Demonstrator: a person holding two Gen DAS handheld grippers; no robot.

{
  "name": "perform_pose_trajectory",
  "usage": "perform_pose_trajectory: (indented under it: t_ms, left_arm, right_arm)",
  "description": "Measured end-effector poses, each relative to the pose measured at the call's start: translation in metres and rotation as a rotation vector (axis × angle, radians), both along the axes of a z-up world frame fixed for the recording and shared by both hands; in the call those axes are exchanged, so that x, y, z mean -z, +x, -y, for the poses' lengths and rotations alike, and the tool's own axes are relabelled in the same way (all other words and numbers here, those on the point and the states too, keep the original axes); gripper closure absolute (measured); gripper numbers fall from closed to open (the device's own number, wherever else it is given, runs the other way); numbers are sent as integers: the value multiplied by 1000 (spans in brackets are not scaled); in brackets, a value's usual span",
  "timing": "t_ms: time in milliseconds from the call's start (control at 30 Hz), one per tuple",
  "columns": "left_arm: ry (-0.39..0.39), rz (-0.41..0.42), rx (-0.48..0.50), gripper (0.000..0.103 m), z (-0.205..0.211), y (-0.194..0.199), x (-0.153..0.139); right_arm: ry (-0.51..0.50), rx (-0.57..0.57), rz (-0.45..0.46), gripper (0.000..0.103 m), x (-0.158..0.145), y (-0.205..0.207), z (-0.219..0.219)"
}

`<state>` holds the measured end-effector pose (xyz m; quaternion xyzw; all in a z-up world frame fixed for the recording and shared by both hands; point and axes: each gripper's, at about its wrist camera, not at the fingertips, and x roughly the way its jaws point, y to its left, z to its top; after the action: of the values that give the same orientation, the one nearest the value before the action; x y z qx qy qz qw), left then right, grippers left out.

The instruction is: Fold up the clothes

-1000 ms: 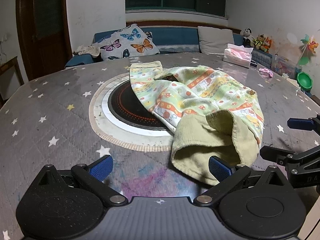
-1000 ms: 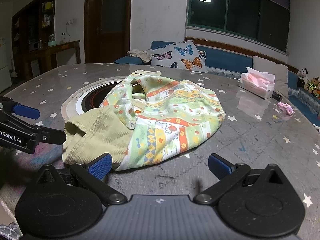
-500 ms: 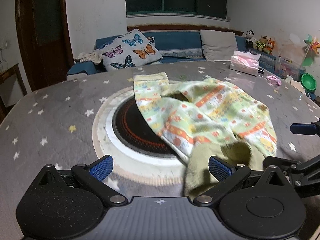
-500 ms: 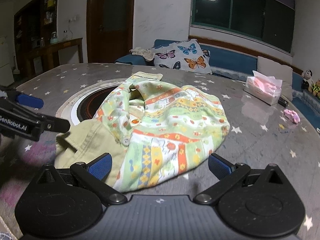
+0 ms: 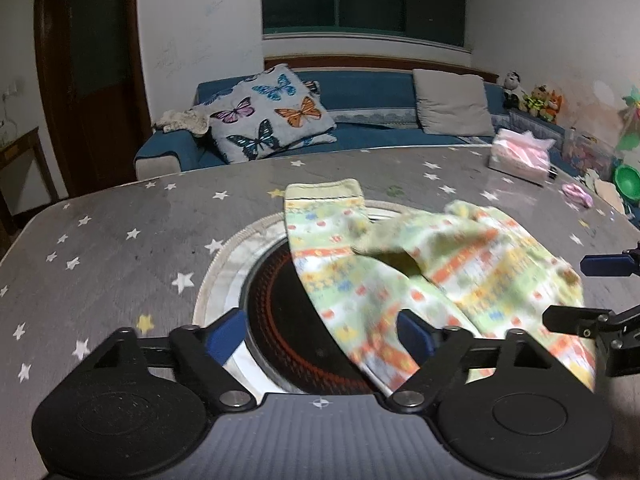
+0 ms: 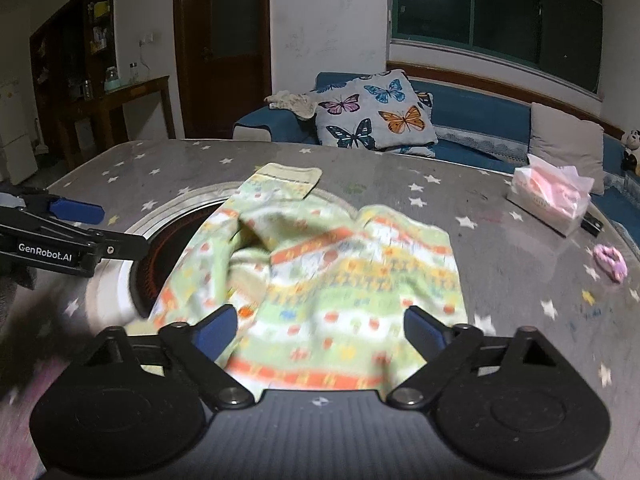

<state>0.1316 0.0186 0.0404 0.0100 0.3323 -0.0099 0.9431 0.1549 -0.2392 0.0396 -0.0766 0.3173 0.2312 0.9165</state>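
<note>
Closing both grippers on the garment [image 6: 328,280] lying on the counter [image 5: 120,240]: left gripper [image 5: 320,334] and right gripper [image 6: 320,330] straddle its near hem, not yet pinching. Bite hem edges evenly before lifting.

1. We see a grey star-print table [image 5: 120,240] with a round black burner [image 5: 280,312] at its centre.
2. At two o'clock on it sit a tissue box [image 6: 552,196] and a pink hair tie [image 6: 610,262].
3. At twelve o'clock, beyond the table, a butterfly cushion [image 5: 272,116] rests on a blue sofa [image 5: 372,92].
</note>
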Motion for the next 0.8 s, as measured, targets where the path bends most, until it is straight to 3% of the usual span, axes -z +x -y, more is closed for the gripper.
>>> perform_pose_trajectory:
  t_ms: [200,433,500,733,800]
  left_arm:
    - [-24,-33,-29,47,-13,44,4]
    - [-14,-52,-15,47,-16,91,16]
    - [-12,-63,-16,47,-16,105,20]
    - [-37,-118,-11,47,-17,143,37]
    - [-39,-133,-5,60,-15,150,43]
  right_arm:
    - [-26,-36,-1,30,-2,37,-19]
    - [-78,-90,11,39,11,72,-51]
    - [-85,-101,7,47,15,79,-56]
    - [-56,-108,-22,94,21,90,-56]
    - [-41,-99,-18,98,18,87,-49]
